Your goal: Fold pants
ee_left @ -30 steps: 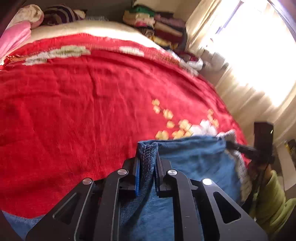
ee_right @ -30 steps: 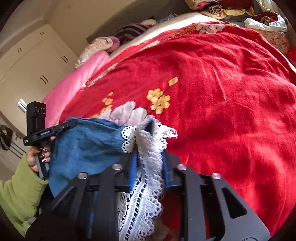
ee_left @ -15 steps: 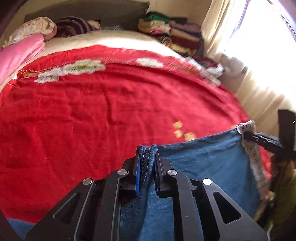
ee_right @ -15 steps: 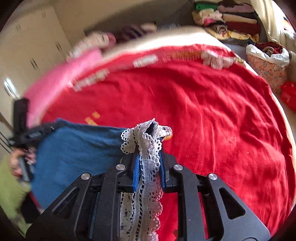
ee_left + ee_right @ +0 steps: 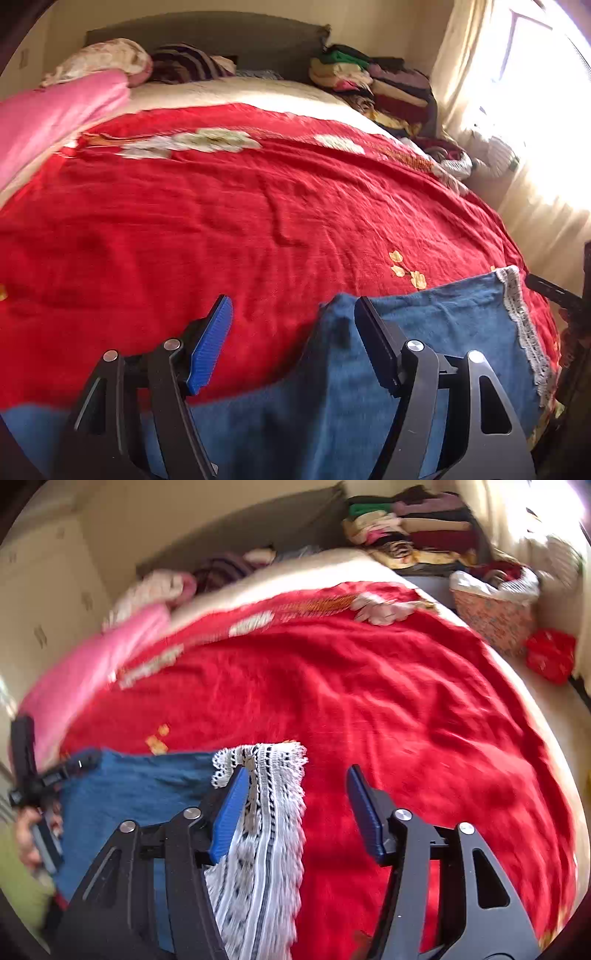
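Both claws, left [image 5: 293,343] and right [image 5: 295,808], had just spread, freeing the pants [image 5: 424,332]; its top edge ran sideways, seemingly.

We cannot see the near part of the blue pants [image 5: 436,332]: both wrist views cut the cloth at the lower edge, behind the finger frames. The lace trim [image 5: 266,834] runs out of the lower edge too. In the right wrist view the far left is smeared; the pink bedding [image 5: 88,672] has no clear outline. The hand [image 5: 27,834] at the left edge is blurred and half cut off. In the left wrist view the right gripper [image 5: 557,295] is clipped by the right edge, so its jaws are unseen there.
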Available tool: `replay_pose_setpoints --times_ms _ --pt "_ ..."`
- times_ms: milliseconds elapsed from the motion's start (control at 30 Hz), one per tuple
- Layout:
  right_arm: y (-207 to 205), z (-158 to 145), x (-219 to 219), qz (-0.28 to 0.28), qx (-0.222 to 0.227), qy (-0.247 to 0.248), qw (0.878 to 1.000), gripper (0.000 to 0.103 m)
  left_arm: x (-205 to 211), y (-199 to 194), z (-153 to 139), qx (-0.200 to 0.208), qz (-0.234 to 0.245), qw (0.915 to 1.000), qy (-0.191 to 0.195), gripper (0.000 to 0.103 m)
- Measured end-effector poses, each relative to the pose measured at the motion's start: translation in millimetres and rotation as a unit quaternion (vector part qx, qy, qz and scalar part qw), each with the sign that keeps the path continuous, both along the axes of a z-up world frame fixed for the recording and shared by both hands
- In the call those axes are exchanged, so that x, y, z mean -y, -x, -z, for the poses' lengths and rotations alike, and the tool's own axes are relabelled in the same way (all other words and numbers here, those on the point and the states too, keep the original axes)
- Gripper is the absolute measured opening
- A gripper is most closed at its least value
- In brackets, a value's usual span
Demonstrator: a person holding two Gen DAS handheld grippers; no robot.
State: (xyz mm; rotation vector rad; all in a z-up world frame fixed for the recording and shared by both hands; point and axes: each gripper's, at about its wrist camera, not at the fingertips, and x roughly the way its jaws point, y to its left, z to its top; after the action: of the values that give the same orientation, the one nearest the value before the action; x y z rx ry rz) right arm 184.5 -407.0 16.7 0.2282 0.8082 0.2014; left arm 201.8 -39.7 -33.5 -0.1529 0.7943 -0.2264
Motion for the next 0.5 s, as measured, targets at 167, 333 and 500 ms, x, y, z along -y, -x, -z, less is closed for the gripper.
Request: replay_pose_setpoints --times_ms 167,333,500 --pt "57.6 -11.1 12.5 -0.003 0.013 -0.054 0.998 0.055 -16.3 55.2 -23.1 0.022 0.007 0.9992 0.032 0.068" --pt "101.2 6.4 4.3 -0.026 -0.016 -0.089 0.996 0.055 -12.8 110.0 -15.6 0.015 0.028 0.9992 -0.023 0.068" --pt "105.9 24.7 -1.5 -0.027 -0.055 -0.072 0.996 0.055 -28.7 128.8 0.9 -0.011 0.016 0.9989 -0.044 0.068"
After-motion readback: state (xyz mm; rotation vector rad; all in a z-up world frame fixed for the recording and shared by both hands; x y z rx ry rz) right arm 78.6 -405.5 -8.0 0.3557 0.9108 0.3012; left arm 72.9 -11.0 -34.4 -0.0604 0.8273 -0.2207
